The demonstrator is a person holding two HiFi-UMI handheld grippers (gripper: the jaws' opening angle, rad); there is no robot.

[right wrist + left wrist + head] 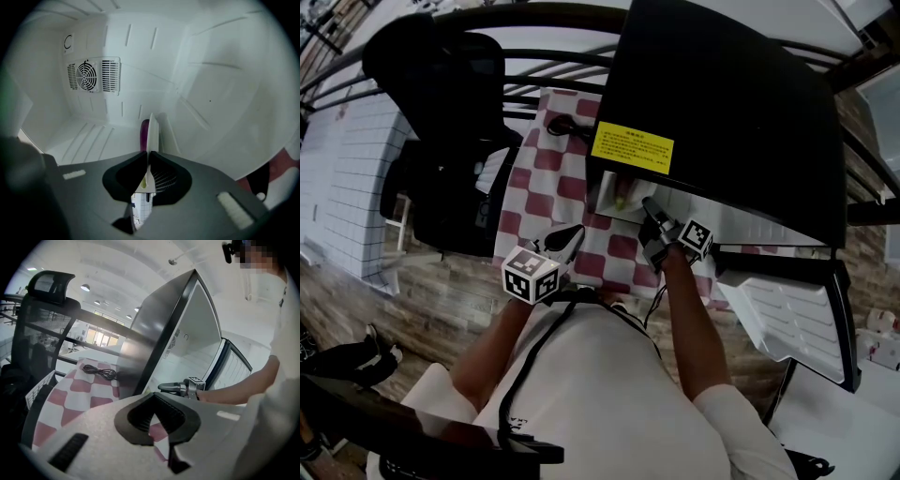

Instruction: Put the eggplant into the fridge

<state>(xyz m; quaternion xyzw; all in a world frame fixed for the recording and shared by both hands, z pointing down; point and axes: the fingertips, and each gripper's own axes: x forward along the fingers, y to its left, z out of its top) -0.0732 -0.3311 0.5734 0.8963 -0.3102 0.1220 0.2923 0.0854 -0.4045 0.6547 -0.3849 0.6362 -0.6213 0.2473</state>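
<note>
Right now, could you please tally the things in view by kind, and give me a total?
Handheld grippers: 2 (left gripper, right gripper)
Purple eggplant: 1
Black mini fridge with open door: 1
Coiled black cable: 1
Black mesh office chair: 1
Red-and-white checked tablecloth: 1
Total: 7

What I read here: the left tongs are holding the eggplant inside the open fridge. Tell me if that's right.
Wrong in one respect: it is the right tongs, not the left, that hold the eggplant inside the open fridge. The right gripper view shows the purple eggplant at them, with the fridge's white inner walls behind. In the head view, the left tongs are outside, over the checked cloth.
</note>
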